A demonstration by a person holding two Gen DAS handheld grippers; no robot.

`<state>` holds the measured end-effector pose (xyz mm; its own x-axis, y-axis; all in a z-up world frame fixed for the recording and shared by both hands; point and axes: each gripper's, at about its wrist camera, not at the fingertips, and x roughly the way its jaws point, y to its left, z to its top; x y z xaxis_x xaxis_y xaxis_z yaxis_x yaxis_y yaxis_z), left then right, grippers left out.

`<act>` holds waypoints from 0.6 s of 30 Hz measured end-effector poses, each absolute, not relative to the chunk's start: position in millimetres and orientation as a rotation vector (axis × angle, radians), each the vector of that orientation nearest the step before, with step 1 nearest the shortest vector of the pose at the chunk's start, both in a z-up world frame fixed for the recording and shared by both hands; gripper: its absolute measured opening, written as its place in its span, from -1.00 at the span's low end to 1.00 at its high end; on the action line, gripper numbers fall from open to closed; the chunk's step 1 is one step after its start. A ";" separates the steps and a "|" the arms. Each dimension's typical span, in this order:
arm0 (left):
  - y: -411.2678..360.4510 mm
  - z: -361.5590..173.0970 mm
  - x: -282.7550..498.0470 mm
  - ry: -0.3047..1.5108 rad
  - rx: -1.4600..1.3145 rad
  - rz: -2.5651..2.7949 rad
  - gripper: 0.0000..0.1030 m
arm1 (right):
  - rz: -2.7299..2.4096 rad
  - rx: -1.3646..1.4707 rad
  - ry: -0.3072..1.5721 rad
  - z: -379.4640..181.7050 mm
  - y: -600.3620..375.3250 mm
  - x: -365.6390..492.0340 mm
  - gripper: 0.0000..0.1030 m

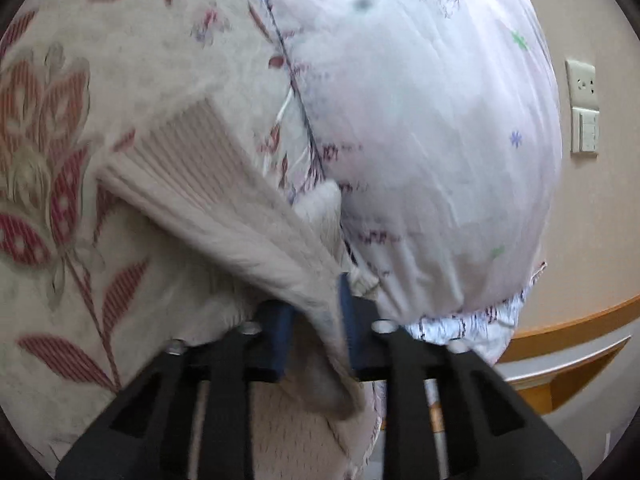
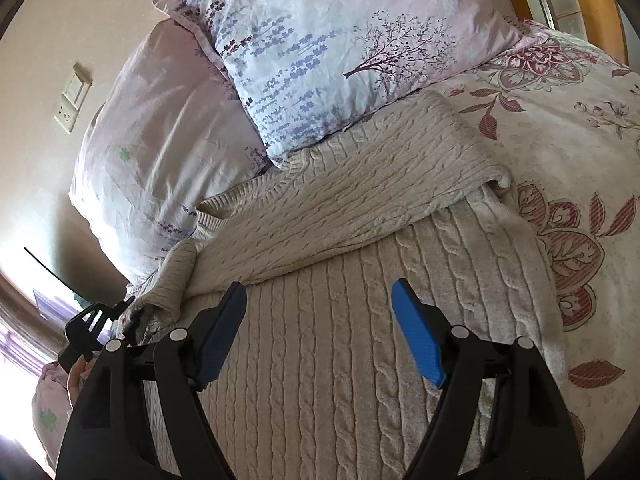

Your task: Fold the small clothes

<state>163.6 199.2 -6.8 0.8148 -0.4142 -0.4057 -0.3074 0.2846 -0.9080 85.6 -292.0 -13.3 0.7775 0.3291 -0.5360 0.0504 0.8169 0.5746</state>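
Note:
A cream cable-knit sweater (image 2: 340,340) lies on the floral bedspread (image 2: 580,128), one sleeve (image 2: 352,196) folded across its upper part. My right gripper (image 2: 320,300) is open and empty, hovering over the sweater body. My left gripper (image 1: 316,320) is shut on the other sleeve (image 1: 224,208), whose ribbed cuff (image 1: 176,148) hangs out past the fingers above the bedspread (image 1: 60,280). The left gripper also shows in the right wrist view (image 2: 104,316) at the sweater's left edge.
Two pale floral pillows (image 2: 320,52) (image 2: 160,152) lie against the sweater's far side; one pillow (image 1: 420,140) is close beside my left gripper. A wall socket (image 1: 582,108) and a wooden bed frame (image 1: 560,332) are at the right.

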 end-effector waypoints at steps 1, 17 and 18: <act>197.3 0.0 167.4 0.656 -1.279 -0.082 -0.80 | 0.163 0.606 0.671 -13.1 -292.7 85.7 0.48; -118.7 61.5 202.8 0.896 -0.185 -0.722 -0.44 | 0.123 0.655 0.625 0.1 -349.0 84.7 0.48; -121.9 58.6 198.3 0.897 -0.158 -0.734 -0.39 | 0.136 0.662 0.631 0.4 -351.1 86.2 0.48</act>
<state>198.3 -121.9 58.6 0.4013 -0.6410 -0.6542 0.5147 0.7487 -0.4178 86.2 -351.1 0.4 0.8062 0.3116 -0.5029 0.0774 0.7873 0.6117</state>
